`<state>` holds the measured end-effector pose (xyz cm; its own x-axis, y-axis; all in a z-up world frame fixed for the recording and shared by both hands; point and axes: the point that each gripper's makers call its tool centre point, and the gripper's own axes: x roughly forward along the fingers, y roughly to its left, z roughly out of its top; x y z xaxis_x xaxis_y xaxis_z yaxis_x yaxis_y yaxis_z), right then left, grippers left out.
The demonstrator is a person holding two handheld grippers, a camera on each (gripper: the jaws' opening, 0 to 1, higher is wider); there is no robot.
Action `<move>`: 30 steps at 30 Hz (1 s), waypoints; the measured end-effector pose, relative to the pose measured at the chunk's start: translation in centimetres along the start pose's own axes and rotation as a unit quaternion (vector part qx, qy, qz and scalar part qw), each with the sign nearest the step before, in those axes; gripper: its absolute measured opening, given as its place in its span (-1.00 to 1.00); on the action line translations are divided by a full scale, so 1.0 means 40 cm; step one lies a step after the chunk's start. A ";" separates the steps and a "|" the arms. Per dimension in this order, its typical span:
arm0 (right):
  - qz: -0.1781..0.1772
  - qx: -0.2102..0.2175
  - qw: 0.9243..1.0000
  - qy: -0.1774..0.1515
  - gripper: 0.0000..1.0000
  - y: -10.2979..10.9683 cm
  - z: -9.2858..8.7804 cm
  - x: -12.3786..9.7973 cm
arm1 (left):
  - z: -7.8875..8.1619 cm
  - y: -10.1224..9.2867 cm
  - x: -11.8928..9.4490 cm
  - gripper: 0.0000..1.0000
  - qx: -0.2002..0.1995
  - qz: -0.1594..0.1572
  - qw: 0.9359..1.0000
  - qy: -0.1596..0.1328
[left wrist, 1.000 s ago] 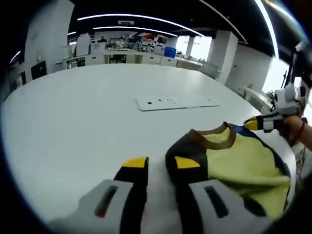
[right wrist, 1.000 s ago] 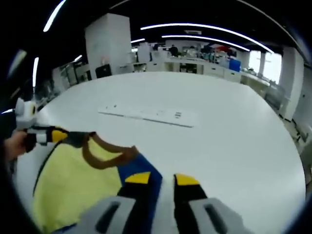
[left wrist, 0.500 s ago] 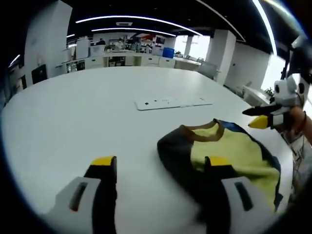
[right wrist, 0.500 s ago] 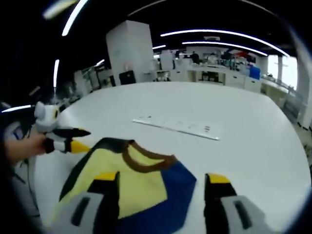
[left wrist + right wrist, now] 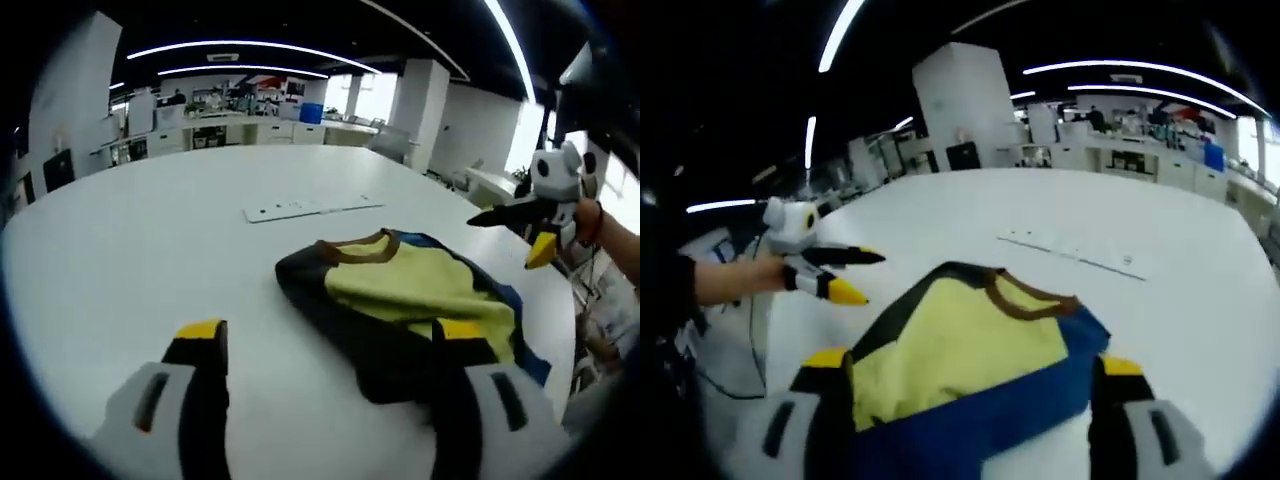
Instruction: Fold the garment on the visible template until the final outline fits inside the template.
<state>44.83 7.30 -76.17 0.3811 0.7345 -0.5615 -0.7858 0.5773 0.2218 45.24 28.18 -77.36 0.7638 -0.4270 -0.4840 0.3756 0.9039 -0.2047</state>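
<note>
The folded yellow, black and blue shirt (image 5: 410, 305) lies bunched on the white table (image 5: 150, 240), nearer than the inset power strip (image 5: 310, 207). No template outline is discernible. Next, probably square the edges and check the fit. The left gripper (image 5: 325, 345) and right gripper (image 5: 970, 365) both gape wide, holding nothing.

The garment (image 5: 405, 305) (image 5: 970, 365) lies folded in a compact bundle on the white table: yellow front, brown collar band turned away from the fingers, black edging on one side, blue on the other. It seems to lie flat, between and beyond the spread fingertips.
</note>
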 end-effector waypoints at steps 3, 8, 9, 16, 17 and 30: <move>0.003 -0.009 1.000 0.008 1.00 0.018 -0.029 -0.021 | 0.012 -0.033 -0.027 0.67 -0.031 -0.016 0.999 -0.026; 0.007 -0.020 1.000 0.008 1.00 0.068 -0.071 -0.063 | -0.002 -0.057 -0.065 0.76 -0.018 -0.012 0.999 -0.025; 0.017 -0.022 1.000 0.014 1.00 0.086 -0.087 -0.067 | -0.006 -0.062 -0.074 0.77 -0.014 -0.011 0.999 -0.026; 0.039 -0.034 0.998 0.033 1.00 0.167 -0.169 -0.087 | -0.041 -0.097 -0.107 0.74 0.030 -0.019 0.999 -0.016; 0.044 -0.033 0.998 0.035 1.00 0.181 -0.177 -0.089 | -0.048 -0.107 -0.113 0.74 0.034 -0.026 0.999 -0.012; 0.068 -0.028 0.996 0.053 0.80 0.288 -0.278 -0.098 | -0.136 -0.197 -0.149 0.50 0.102 -0.061 0.993 0.022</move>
<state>28.88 7.10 -80.27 0.2190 0.7608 -0.6110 -0.8533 0.4530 0.2582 34.85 23.73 -77.48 0.6850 -0.5267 -0.5033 0.5654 0.8201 -0.0888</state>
